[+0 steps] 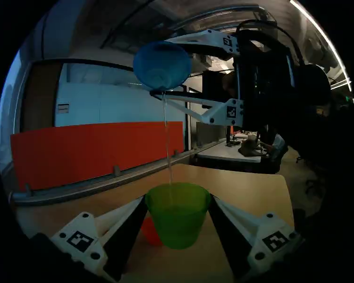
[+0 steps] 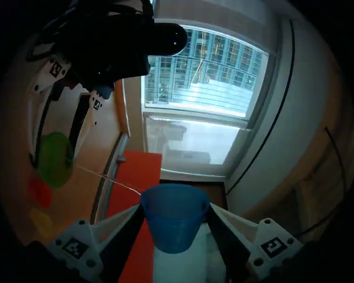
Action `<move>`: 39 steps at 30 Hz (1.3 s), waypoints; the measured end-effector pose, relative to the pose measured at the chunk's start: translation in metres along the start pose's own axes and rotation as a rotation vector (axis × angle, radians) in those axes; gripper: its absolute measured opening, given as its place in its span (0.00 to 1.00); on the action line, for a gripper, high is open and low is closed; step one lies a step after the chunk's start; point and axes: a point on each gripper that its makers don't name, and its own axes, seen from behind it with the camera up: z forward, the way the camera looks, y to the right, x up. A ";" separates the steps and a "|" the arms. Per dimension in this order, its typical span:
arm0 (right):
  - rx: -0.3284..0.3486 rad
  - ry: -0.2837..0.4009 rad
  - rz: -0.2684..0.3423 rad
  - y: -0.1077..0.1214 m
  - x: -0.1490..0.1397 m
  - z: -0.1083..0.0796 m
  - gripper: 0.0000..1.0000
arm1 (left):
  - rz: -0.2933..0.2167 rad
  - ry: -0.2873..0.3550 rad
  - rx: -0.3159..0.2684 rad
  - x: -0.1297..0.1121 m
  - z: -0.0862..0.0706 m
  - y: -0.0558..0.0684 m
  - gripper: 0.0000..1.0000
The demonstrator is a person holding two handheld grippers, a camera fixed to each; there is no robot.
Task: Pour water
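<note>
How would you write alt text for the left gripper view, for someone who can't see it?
A tilted blue cup, held high by the right gripper, pours a thin stream of water down into a green cup gripped between the fingers of the left gripper over a wooden table. A red cup peeks out from behind the green one.

Your left gripper view sits low over the worktop (image 1: 252, 186), close behind the green cup (image 1: 178, 217). Your right gripper view, rolled sideways, faces a window (image 2: 205, 75); both show that cup.
</note>
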 end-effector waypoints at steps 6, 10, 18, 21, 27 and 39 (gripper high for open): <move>-0.001 0.006 -0.037 -0.001 0.008 0.000 0.91 | -0.002 0.001 0.003 0.000 -0.001 -0.001 0.89; 0.001 0.008 -0.040 -0.002 0.009 0.001 0.91 | -0.003 0.001 0.005 0.000 -0.001 -0.001 0.89; 0.002 0.007 0.038 -0.001 0.001 0.003 0.91 | -0.001 0.004 0.004 0.001 -0.003 -0.001 0.89; 0.012 0.010 0.115 -0.001 -0.004 0.002 0.91 | 0.001 0.004 0.005 0.002 -0.003 -0.001 0.88; 0.029 0.020 0.336 -0.001 -0.011 0.000 0.91 | 0.004 0.006 0.007 0.004 -0.005 -0.001 0.89; 0.070 0.043 0.750 -0.011 -0.006 -0.012 0.91 | 0.016 0.009 0.011 0.009 -0.007 -0.001 0.89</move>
